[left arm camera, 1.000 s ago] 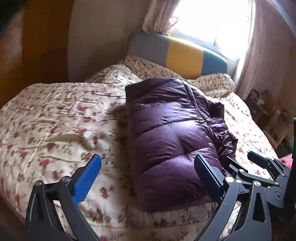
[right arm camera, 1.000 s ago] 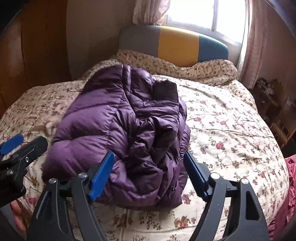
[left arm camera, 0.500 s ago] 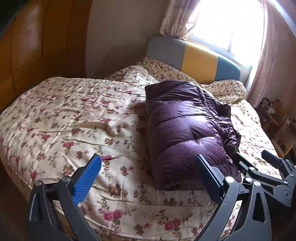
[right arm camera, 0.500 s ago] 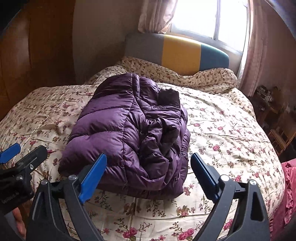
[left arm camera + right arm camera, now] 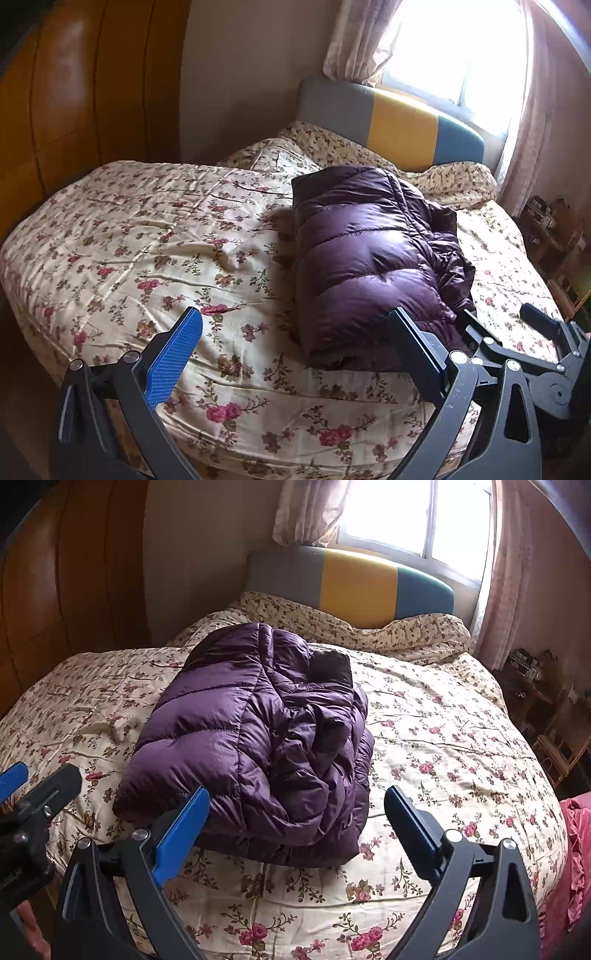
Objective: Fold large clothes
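A purple puffer jacket [image 5: 362,258] lies folded into a thick bundle on the bed's floral quilt [image 5: 147,240], its loose, crumpled edges on the right side. My left gripper [image 5: 294,317] hovers open over the quilt, just short of the jacket's near left corner, and holds nothing. In the right wrist view the jacket [image 5: 240,738] fills the middle. My right gripper [image 5: 297,797] has its jaws opening wide in front of the bundle's near end; neither pad touches the fabric. Each gripper shows at the edge of the other's view.
A grey, yellow and blue headboard [image 5: 354,583] stands under a bright window with curtains. Brown wardrobe panels [image 5: 74,92] line the left wall. A cluttered wooden shelf [image 5: 546,709] is at the right, with pink cloth [image 5: 572,849] beside the bed's near right corner.
Both grippers have drawn back from the jacket, so more of the quilt shows in front. The right gripper's jaws have spread wider. The jacket lies still.
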Demonstrator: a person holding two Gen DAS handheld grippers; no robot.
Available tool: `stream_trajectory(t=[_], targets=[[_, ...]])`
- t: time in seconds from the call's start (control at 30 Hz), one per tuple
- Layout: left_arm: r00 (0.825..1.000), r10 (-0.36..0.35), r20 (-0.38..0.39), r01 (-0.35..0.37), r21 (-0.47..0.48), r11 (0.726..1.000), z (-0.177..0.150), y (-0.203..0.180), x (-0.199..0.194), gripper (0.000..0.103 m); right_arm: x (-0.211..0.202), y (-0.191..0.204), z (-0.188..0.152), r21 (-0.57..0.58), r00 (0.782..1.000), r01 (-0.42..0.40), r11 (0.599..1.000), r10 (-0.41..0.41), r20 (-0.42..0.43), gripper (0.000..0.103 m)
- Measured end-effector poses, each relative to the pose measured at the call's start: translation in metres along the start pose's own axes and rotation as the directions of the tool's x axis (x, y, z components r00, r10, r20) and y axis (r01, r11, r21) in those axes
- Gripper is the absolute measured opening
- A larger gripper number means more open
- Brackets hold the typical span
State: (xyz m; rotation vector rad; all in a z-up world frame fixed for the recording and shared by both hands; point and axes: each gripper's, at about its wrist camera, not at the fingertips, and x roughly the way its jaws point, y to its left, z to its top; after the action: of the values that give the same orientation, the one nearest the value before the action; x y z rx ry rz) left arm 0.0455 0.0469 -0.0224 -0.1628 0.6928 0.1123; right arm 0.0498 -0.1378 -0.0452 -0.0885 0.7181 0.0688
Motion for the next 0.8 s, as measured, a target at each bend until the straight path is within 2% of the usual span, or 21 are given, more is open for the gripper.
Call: stream_trajectory(t=[0.3, 0.47, 0.8], targets=[[0.998, 0.051, 0.043, -0.052, 0.024, 0.998, 0.004, -0.009, -0.015, 0.1, -0.001, -0.006, -0.003, 0.017, 1.0, -0.002, 1.0, 0.002, -0.015, 0.096], [0.996, 0.081, 0.042, -0.082, 0.037, 0.996, 0.003, -0.011, -0.017, 0.1, -0.005, -0.007, -0.004, 0.015, 1.0, 0.001, 1.0, -0.001, -0.008, 0.097], [0.996, 0.082, 0.031, -0.084, 0.072, 0.994, -0.004, -0.019, -0.015, 0.1, -0.014, -0.012, -0.007, 0.019, 1.0, 0.017, 1.0, -0.017, 0.003, 0.097]])
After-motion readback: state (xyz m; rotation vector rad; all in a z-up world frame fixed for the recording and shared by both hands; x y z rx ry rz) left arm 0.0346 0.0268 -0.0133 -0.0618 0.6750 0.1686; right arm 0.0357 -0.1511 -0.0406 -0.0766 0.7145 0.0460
